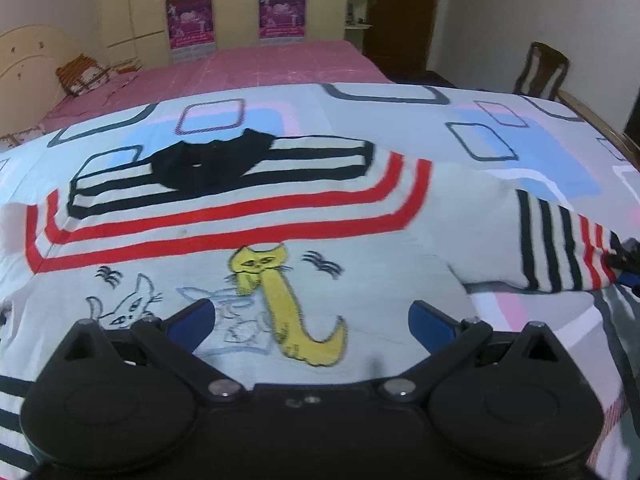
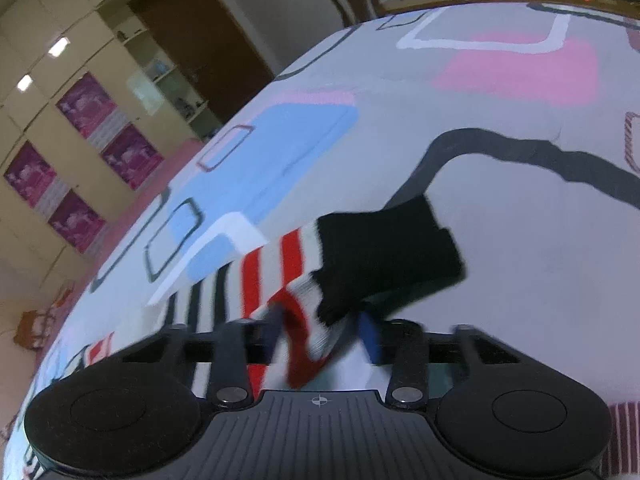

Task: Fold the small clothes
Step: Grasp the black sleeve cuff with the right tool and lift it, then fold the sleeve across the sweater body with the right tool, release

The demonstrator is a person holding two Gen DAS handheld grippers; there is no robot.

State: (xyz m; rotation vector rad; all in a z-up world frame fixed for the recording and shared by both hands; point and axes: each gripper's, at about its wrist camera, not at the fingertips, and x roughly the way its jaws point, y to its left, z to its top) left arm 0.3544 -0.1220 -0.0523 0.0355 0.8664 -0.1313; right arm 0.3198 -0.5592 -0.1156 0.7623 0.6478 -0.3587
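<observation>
A small white long-sleeved top [image 1: 248, 240] lies flat on the bed, with red and black stripes, a black collar [image 1: 208, 160] and a yellow cat print [image 1: 280, 304]. My left gripper [image 1: 312, 316] is open and empty, low over the cat print. Its blue fingertips [image 1: 192, 316] stand wide apart. The top's right sleeve [image 1: 560, 240] stretches to the right edge. My right gripper [image 2: 324, 336] is shut on that sleeve's striped end [image 2: 292, 280], just behind the black cuff [image 2: 384, 256], and holds it off the bedsheet.
The patterned bedsheet [image 1: 500, 140] covers the near bed. A pink bed [image 1: 260, 64] lies behind, with wardrobes [image 1: 132, 8] beyond it. A wooden chair [image 1: 540, 68] stands at the far right by the bed's wooden frame [image 1: 592, 116].
</observation>
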